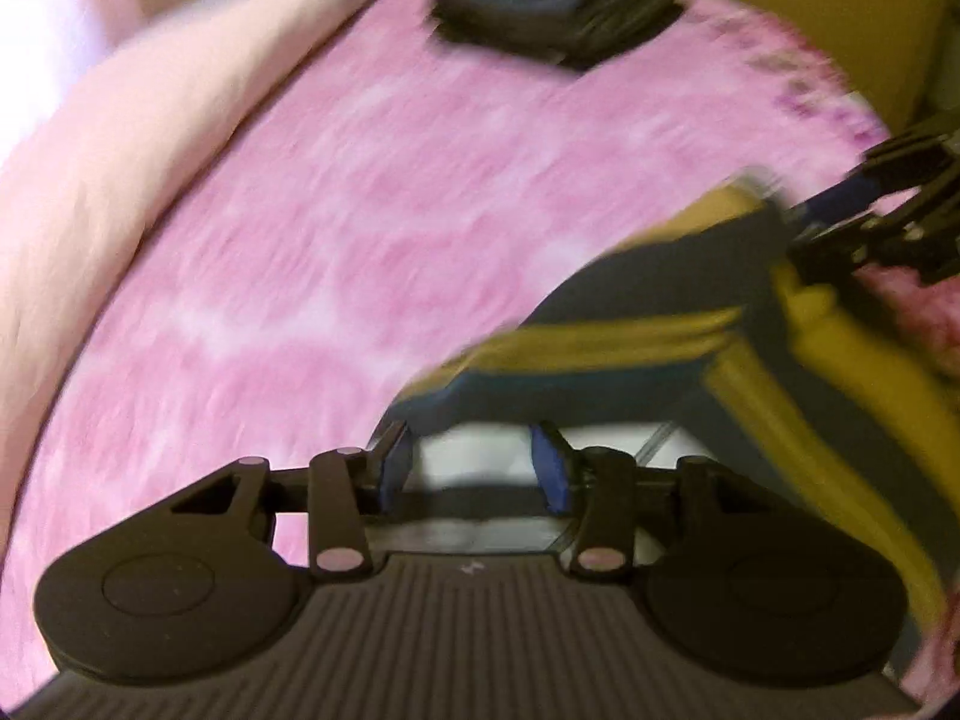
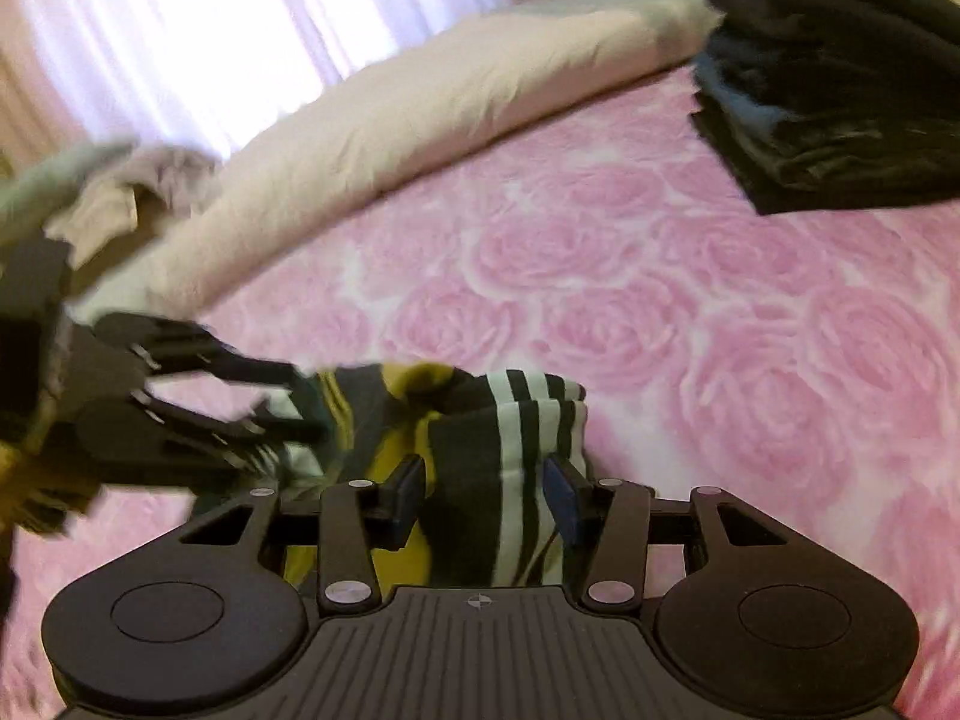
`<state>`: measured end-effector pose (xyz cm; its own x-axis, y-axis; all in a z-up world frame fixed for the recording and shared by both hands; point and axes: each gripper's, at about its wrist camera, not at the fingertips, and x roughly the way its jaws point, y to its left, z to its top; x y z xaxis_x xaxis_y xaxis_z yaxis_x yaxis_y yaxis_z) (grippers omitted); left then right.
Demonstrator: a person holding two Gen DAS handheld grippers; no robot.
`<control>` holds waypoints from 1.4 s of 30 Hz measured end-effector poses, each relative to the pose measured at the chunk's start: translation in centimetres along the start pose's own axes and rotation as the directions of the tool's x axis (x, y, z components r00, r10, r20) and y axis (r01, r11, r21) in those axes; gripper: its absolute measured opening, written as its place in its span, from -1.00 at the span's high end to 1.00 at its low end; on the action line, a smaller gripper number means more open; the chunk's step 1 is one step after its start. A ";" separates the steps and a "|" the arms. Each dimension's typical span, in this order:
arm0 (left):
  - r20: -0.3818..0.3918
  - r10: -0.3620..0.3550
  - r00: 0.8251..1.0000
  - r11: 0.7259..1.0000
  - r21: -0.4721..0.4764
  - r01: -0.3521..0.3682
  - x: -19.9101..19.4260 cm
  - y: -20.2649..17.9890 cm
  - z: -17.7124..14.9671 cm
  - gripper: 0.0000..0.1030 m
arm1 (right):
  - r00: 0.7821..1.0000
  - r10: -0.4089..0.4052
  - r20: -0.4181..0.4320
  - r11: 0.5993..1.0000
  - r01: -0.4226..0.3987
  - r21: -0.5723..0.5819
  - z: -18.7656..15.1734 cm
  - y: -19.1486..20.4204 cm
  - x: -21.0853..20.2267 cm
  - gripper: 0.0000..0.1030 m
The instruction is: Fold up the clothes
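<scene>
A striped garment in yellow, dark navy and white hangs bunched over the pink bed between both grippers. In the left wrist view my left gripper is shut on one end of it, with white and dark cloth filling the gap between its blue pads. The right gripper grips the other end at the right edge. In the right wrist view my right gripper is shut on a thick fold of the striped garment. The left gripper reaches into the cloth from the left, blurred.
A pink rose-patterned blanket covers the bed. A stack of folded dark clothes lies at its far side, also the dark stack. A cream pillow runs along the far edge, with crumpled pale clothes beside it.
</scene>
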<state>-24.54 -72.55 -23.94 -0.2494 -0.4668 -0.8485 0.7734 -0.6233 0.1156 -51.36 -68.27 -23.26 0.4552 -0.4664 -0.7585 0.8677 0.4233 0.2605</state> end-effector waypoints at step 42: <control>0.171 0.089 0.981 0.798 0.577 -0.173 -13.7 -11.3 -14.0 -0.53 | 0.964 -0.266 0.009 0.491 0.144 -0.859 -17.6 15.5 -3.2 -0.86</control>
<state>-21.74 -50.33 -20.86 -0.2757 -0.6207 -0.7340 0.3236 -0.7789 0.5371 -42.84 -46.55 -27.31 0.2094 -0.5695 -0.7949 0.3199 0.8080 -0.4947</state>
